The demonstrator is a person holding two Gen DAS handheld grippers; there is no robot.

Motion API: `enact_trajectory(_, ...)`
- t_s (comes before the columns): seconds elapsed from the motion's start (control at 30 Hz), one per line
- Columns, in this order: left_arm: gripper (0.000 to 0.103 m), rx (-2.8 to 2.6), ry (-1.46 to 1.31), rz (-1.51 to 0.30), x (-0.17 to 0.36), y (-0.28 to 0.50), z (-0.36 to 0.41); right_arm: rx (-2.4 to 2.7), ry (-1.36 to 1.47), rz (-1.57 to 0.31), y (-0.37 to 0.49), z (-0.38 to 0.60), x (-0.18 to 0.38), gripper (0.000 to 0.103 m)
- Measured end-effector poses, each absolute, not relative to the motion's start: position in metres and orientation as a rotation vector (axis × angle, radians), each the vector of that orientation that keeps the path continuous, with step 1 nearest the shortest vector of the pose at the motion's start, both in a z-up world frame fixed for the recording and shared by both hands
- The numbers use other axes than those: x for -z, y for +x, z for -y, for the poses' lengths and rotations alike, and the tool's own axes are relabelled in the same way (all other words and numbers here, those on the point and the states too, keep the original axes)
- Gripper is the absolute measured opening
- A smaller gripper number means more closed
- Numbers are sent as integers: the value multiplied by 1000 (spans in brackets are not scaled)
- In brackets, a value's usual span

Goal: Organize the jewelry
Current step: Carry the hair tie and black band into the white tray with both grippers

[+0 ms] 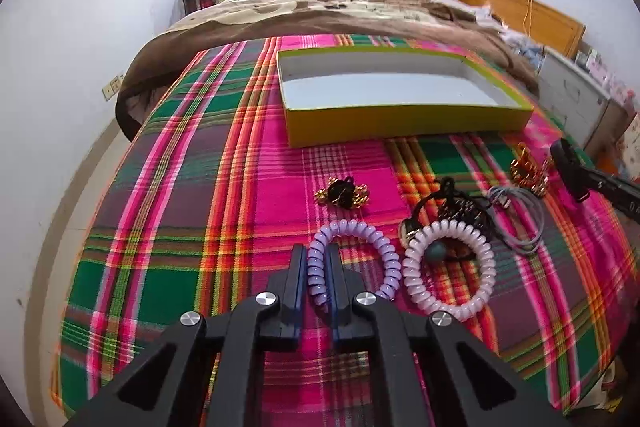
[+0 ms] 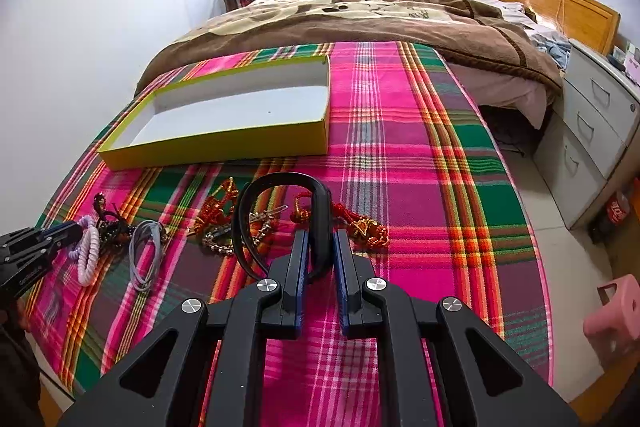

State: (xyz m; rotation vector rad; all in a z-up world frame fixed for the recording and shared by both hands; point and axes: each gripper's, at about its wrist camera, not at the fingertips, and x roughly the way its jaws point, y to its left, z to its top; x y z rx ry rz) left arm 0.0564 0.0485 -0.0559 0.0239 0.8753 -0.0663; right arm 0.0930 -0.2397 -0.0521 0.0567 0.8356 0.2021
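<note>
On the plaid cloth, my left gripper is shut on one side of a lilac spiral hair tie; the rest of its loop lies on the cloth to the right. Beside it lie a pale pink spiral hair tie, a black and gold hair tie and grey elastic bands. In the right wrist view my right gripper is shut on one leg of a black headband, which arches up over red and gold ornaments. An open yellow-green box with a bare white floor sits behind the jewelry.
A brown blanket covers the bed beyond the box. Grey drawers stand to the right of the cloth, with a pink stool on the floor. The cloth drops off at its left and right edges.
</note>
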Motion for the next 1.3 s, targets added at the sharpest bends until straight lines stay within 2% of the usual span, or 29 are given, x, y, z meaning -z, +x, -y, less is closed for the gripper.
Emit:
enact_trajectory(0.47,9,87,-27,-793,18,63,-57,-213,49,-780,97,235,28,13)
enact_trajectory(0.77,9,117,-58,-742,-8,105,-58,-215,45,-768,130,228,7,13)
enact_trajectory(1.3,9,128,-121,-801,4,205,-58,-173,-4,-855,230,205,20,13)
